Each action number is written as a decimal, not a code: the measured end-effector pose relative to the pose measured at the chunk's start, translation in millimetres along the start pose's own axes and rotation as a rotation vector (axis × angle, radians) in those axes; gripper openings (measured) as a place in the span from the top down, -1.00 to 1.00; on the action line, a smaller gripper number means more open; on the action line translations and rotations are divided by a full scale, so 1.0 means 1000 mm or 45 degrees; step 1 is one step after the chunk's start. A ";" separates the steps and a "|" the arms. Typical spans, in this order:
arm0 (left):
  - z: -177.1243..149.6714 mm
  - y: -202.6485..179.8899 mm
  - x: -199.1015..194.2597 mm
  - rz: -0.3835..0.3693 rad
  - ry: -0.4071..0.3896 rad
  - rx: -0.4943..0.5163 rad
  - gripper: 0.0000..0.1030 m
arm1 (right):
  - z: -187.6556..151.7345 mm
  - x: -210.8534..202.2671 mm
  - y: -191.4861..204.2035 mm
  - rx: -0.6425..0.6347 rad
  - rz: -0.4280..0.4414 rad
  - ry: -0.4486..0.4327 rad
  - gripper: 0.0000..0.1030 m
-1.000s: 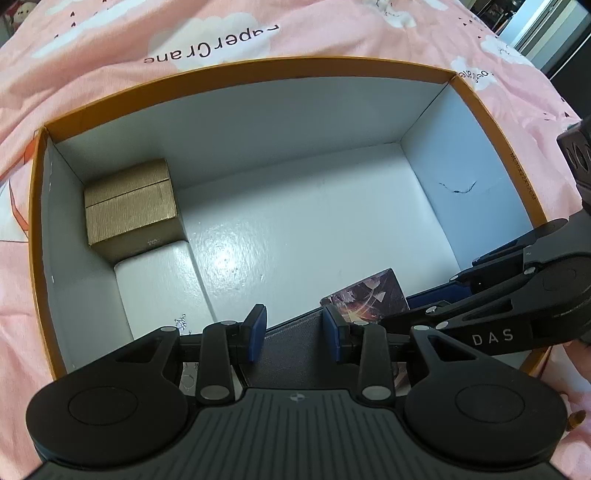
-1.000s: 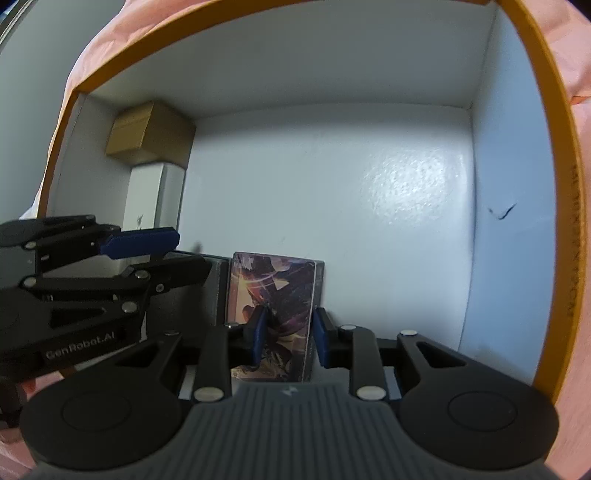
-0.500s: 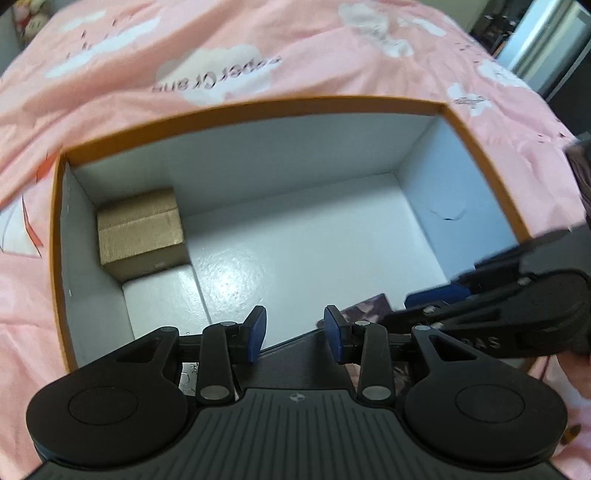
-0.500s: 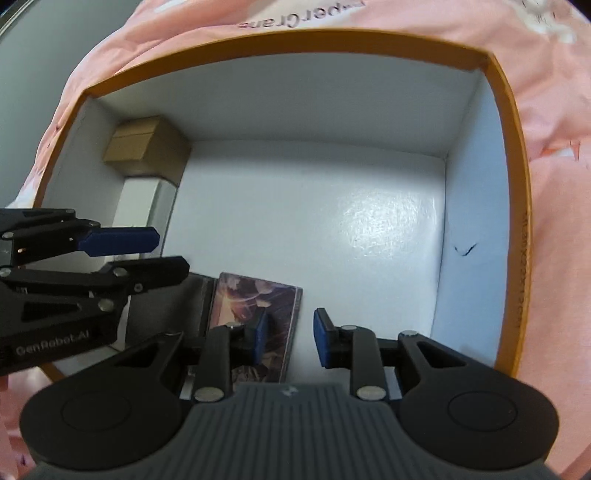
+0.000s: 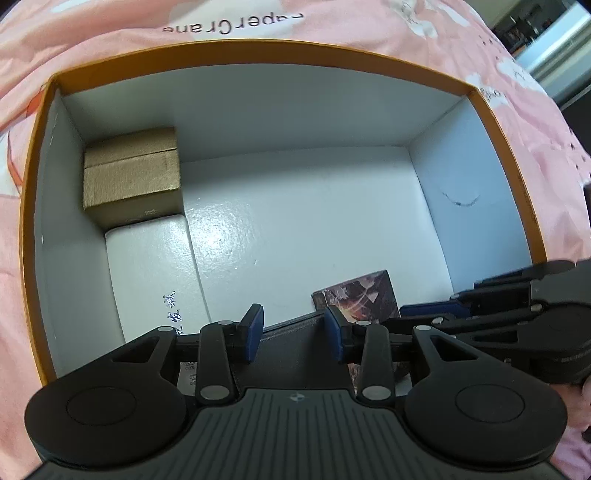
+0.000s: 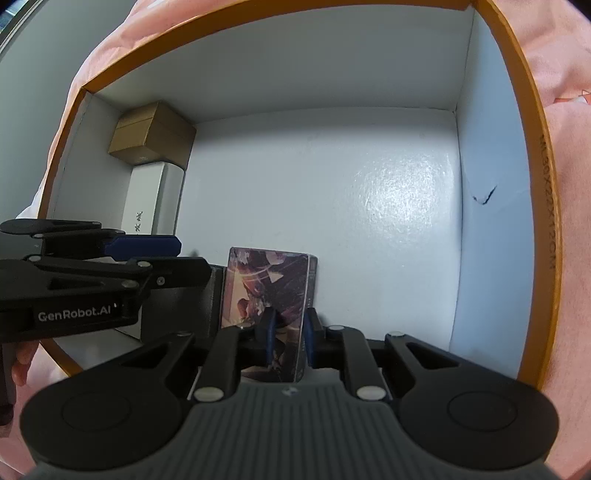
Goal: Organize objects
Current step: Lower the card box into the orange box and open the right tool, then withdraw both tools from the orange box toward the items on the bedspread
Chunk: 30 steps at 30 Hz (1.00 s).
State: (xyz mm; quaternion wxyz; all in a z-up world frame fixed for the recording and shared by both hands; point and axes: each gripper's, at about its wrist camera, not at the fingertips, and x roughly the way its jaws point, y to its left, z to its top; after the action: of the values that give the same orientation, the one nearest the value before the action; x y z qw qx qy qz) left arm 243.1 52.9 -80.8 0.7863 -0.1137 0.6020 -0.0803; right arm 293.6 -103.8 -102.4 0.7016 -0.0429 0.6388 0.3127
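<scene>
At the bottom centre of my right wrist view, the printed card box (image 6: 271, 291) stands on edge inside the big orange-rimmed storage box (image 6: 524, 184), its purple and gold artwork facing the camera. My right gripper (image 6: 289, 341) straddles the card box's lower right edge with its jaws closing; the blue pads (image 6: 269, 338) sit against either face, so I read it as grasping the card box. In the left wrist view the same card box (image 5: 356, 295) shows at lower centre-right, partly behind the gripper.

Just left of it, a dark grey flat case (image 5: 291, 339) lies along the near wall. My left gripper (image 5: 293, 338) is held over that case with its jaws opening, the blue pads (image 5: 255, 328) standing clear of it, released. From the right wrist view, the left gripper (image 6: 147, 254) enters from the left edge, lettered "GenRobot.AI".

Farther out, in the upper left of both frames, a gold-brown box (image 5: 131, 177) fills the far left corner, and a white box (image 5: 147, 273) with small printed characters lies touching its near side. The rest of the white floor is glossy, and the right wall carries a small dark scuff (image 6: 484, 195).

The storage box rests on pink bedding (image 5: 332, 22) printed with white clouds and the words "PaperCrane".
</scene>
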 end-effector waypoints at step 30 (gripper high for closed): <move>-0.135 -0.057 -0.084 -0.087 -0.533 0.098 -0.04 | -0.171 -0.101 0.055 -0.263 -0.331 -0.588 -0.06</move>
State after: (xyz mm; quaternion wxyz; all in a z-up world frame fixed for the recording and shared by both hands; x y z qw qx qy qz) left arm 91.6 8.9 -20.2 0.8948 -0.1181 0.4178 -0.1044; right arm 118.7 -177.6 -21.6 0.8548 -0.1234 0.4159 0.2849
